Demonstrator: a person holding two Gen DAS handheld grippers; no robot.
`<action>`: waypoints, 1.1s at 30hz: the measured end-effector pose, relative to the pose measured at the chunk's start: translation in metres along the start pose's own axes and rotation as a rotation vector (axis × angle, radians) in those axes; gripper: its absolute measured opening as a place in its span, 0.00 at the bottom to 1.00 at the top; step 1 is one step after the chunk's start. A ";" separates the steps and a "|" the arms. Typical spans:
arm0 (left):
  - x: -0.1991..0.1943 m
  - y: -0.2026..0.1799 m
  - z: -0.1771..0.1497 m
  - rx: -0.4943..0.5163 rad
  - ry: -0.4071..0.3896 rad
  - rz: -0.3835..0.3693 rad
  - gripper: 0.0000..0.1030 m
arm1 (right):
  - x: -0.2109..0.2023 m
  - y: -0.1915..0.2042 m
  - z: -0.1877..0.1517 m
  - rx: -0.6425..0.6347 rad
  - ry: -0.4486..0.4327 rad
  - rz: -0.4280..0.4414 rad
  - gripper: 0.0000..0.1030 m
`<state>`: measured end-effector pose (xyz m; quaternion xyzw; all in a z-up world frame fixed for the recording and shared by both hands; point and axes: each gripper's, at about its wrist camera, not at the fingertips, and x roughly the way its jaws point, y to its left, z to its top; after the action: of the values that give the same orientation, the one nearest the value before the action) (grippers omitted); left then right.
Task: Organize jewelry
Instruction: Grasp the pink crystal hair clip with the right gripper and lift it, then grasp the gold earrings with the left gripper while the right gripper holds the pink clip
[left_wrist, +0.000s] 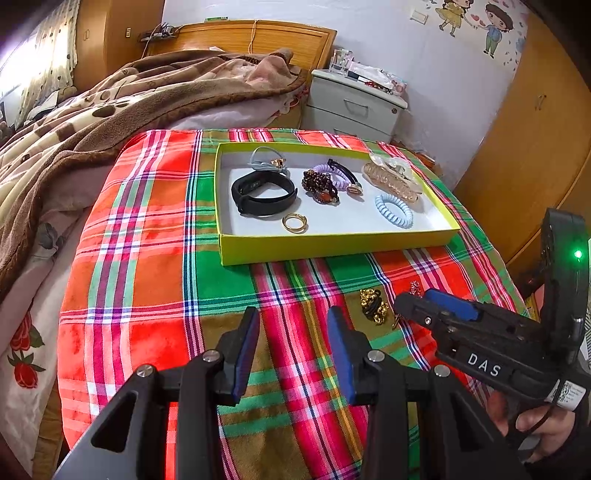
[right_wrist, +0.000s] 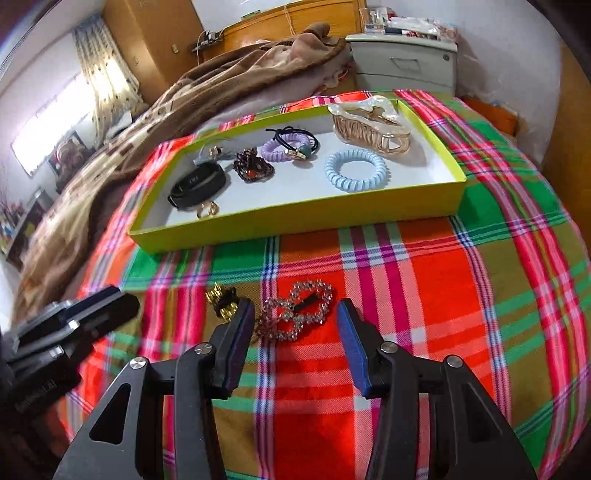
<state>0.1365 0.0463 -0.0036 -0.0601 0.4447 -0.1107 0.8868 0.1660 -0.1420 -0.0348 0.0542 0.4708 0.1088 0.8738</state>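
Observation:
A yellow-green tray (left_wrist: 332, 245) (right_wrist: 295, 221) on the plaid cloth holds a black band (left_wrist: 264, 192), a gold ring (left_wrist: 294, 223), a dark beaded piece (left_wrist: 319, 186), a purple coil tie (right_wrist: 284, 147), a blue coil tie (right_wrist: 356, 170) and a pearly claw clip (right_wrist: 371, 127). On the cloth in front lie a rhinestone hair clip (right_wrist: 295, 314) and a gold-and-black beaded tie (left_wrist: 373, 306) (right_wrist: 223, 301). My right gripper (right_wrist: 295, 317) is open, its fingers on either side of the rhinestone clip. My left gripper (left_wrist: 293, 325) is open and empty over the cloth.
The plaid cloth (left_wrist: 147, 277) covers a small table beside a bed with a brown blanket (left_wrist: 110, 110). A grey nightstand (left_wrist: 354, 105) stands behind the table. Wooden wardrobe doors (left_wrist: 535, 129) are on the right.

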 end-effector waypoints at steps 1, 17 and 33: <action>0.000 0.000 0.000 0.000 -0.001 -0.001 0.38 | -0.001 0.002 -0.002 -0.024 0.000 -0.012 0.40; 0.001 -0.010 0.001 0.016 0.008 -0.012 0.38 | -0.016 -0.020 -0.010 -0.153 -0.026 -0.063 0.07; 0.019 -0.032 0.004 0.034 0.047 -0.063 0.39 | -0.032 -0.037 -0.010 -0.123 -0.116 0.025 0.06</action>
<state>0.1461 0.0104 -0.0091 -0.0563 0.4614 -0.1478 0.8730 0.1463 -0.1858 -0.0217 0.0126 0.4113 0.1451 0.8998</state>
